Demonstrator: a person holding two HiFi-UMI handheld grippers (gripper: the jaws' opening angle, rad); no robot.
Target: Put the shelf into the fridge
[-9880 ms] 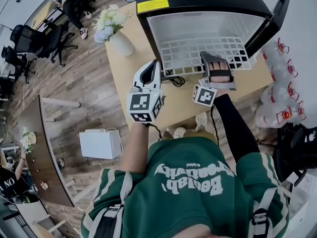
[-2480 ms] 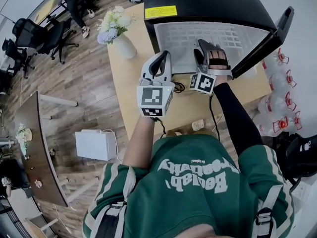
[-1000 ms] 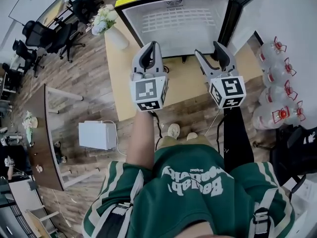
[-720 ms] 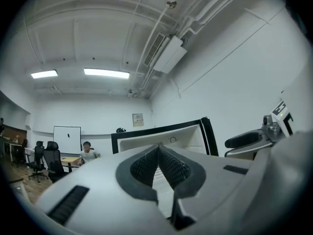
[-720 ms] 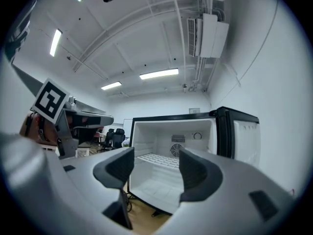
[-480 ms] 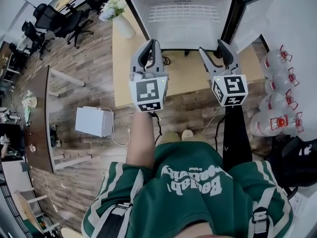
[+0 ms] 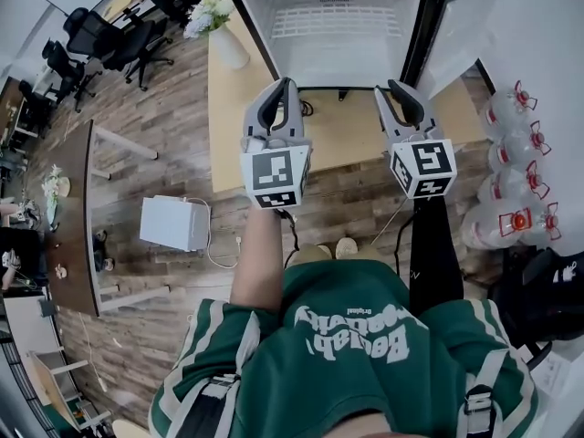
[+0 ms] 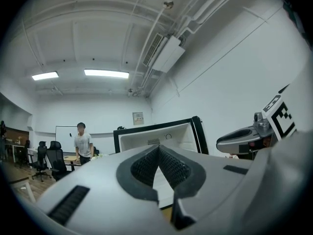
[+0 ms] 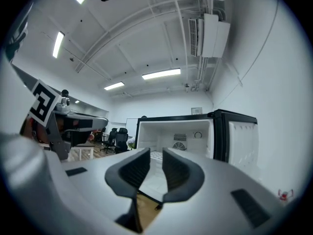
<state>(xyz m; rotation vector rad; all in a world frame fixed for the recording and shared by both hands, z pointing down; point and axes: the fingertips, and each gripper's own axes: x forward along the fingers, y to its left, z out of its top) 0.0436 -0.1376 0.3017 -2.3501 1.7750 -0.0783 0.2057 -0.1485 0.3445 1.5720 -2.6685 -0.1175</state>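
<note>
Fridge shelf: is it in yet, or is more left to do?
Done: the shelf lies inside the open fridge. In hand: nothing; the left gripper is shut, and the jaws of the right gripper have just been closing on nothing. Left: perhaps shutting the door.

Wht wire shelf in open fridge.

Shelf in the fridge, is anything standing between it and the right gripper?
Nothing visible does. The shelf lies inside the open fridge, door swung aside. Between it and the right gripper is only table top. That gripper's jaws have just been closing, with nothing between them.
</note>
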